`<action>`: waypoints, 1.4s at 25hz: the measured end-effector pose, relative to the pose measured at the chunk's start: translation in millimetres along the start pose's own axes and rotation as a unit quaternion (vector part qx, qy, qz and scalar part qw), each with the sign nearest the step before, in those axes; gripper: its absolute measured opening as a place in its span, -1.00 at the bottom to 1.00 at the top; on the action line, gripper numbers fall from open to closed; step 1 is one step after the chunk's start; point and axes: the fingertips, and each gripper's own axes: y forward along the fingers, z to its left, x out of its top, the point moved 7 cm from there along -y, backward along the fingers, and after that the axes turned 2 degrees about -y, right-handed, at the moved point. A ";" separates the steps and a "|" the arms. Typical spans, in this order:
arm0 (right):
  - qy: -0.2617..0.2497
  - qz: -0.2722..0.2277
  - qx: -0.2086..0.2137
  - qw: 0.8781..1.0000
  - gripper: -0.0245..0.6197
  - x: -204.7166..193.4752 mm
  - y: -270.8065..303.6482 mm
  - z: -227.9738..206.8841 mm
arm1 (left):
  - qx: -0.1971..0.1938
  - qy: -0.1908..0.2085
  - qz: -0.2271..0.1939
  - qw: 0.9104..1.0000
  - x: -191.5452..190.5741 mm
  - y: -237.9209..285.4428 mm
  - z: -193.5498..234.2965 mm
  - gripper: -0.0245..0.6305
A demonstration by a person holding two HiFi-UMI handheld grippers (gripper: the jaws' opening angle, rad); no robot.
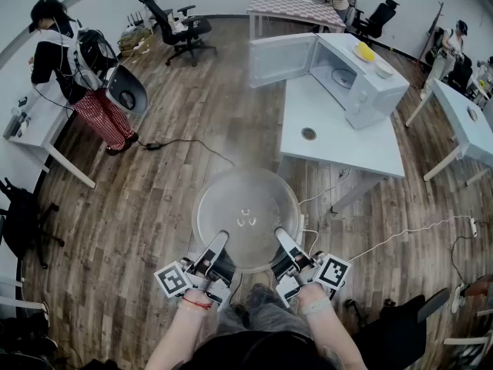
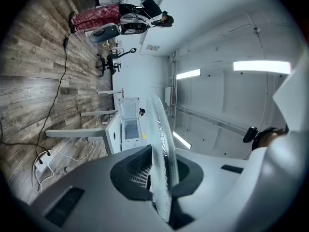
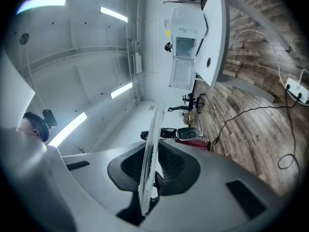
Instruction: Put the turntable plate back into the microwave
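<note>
A round clear glass turntable plate (image 1: 246,216) hangs level above the wooden floor, close in front of me. My left gripper (image 1: 221,240) is shut on its near left rim and my right gripper (image 1: 280,236) is shut on its near right rim. In the left gripper view the plate (image 2: 160,153) stands edge-on between the jaws; the right gripper view shows the plate (image 3: 150,161) edge-on too. The white microwave (image 1: 350,72) sits on a white table (image 1: 339,133) ahead to the right, its door (image 1: 281,58) swung open to the left.
A person in red checked trousers (image 1: 100,114) stands at the left by a desk (image 1: 38,122). A black office chair (image 1: 179,28) is at the back. Cables (image 1: 185,142) and a power strip (image 1: 474,226) lie on the floor. Another white table (image 1: 466,126) stands at the right.
</note>
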 end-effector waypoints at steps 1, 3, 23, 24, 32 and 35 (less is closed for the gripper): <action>-0.001 0.003 0.001 1.000 -0.78 7.8 5.1 -2.6 | -0.001 0.001 -0.002 1.000 2.2 8.0 2.5 -0.82; -0.002 0.008 0.003 1.000 -0.78 22.5 15.3 -7.2 | -0.002 0.002 -0.007 1.000 7.0 23.3 6.9 -0.82; 0.018 0.051 0.019 0.998 -0.78 89.3 80.8 -50.1 | 0.011 0.017 -0.055 0.998 40.7 89.1 37.7 -0.82; 0.018 0.051 0.020 0.998 -0.78 90.3 84.9 -51.0 | 0.009 0.017 -0.055 0.998 44.1 91.8 37.4 -0.82; 0.003 0.047 0.017 0.999 -0.77 103.7 126.3 -62.5 | 0.002 0.004 -0.045 0.999 83.8 115.4 54.1 -0.82; -0.001 0.030 0.013 0.999 -0.77 111.6 150.2 -72.6 | 0.003 -0.004 -0.031 1.000 111.2 133.9 66.1 -0.82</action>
